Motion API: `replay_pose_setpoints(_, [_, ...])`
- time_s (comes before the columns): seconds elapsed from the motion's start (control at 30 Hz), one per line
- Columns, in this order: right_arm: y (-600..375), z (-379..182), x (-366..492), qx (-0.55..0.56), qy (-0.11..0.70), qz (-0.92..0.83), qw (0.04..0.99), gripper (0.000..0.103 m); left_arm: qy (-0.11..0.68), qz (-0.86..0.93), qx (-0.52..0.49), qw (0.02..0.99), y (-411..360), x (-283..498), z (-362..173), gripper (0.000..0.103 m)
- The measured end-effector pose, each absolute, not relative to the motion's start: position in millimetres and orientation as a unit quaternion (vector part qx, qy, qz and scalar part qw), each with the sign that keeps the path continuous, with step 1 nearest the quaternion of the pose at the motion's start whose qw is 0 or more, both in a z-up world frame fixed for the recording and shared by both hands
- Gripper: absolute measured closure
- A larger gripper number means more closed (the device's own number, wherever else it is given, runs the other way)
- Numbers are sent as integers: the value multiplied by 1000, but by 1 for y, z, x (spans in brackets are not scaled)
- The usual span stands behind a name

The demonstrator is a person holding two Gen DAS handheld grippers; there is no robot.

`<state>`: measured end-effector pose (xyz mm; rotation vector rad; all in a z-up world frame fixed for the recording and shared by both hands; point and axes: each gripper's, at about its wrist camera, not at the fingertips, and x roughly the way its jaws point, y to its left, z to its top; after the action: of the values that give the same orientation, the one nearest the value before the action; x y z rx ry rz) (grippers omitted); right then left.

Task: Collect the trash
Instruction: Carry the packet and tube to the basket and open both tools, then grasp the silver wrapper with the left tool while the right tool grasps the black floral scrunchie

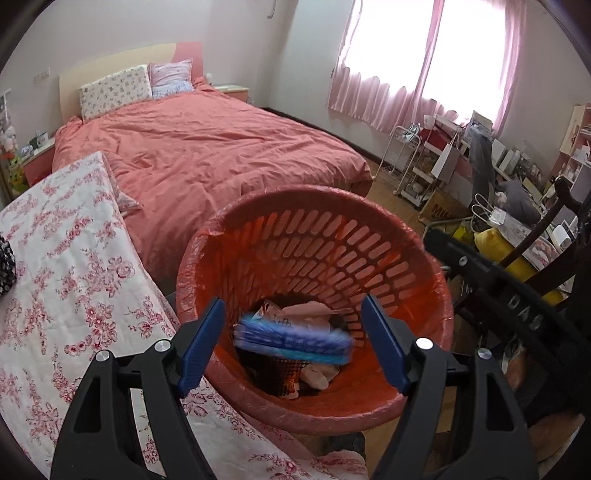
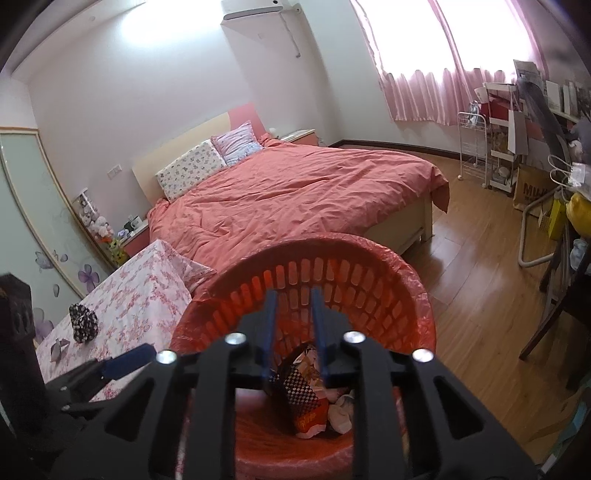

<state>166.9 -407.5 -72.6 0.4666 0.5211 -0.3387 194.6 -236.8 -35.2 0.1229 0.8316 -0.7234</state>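
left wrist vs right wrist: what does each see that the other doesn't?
Left wrist only: a blurred blue packet between the open left claw fingers over the red trash basket, and a yellow bag at right.
Right wrist only: the air conditioner, the wardrobe door with purple flowers, a dark patterned pouch on the floral cloth, and the nearly closed right claw.
Both: basket, bed, pink curtains.

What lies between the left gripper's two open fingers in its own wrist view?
In the left wrist view, a blurred blue packet shows between the left gripper fingers, over other trash inside the red basket.
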Motion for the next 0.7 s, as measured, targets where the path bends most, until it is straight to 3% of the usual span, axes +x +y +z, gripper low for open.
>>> replay_pose_setpoints(0.3, [-403, -76, 161, 218, 263, -182, 922, 64, 397, -299, 75, 865, -207, 202, -36, 25])
replay_pose_setpoints(0.7, [-347, -64, 181, 175, 280, -138, 934, 49, 399, -171, 47, 900, -90, 225, -28, 24])
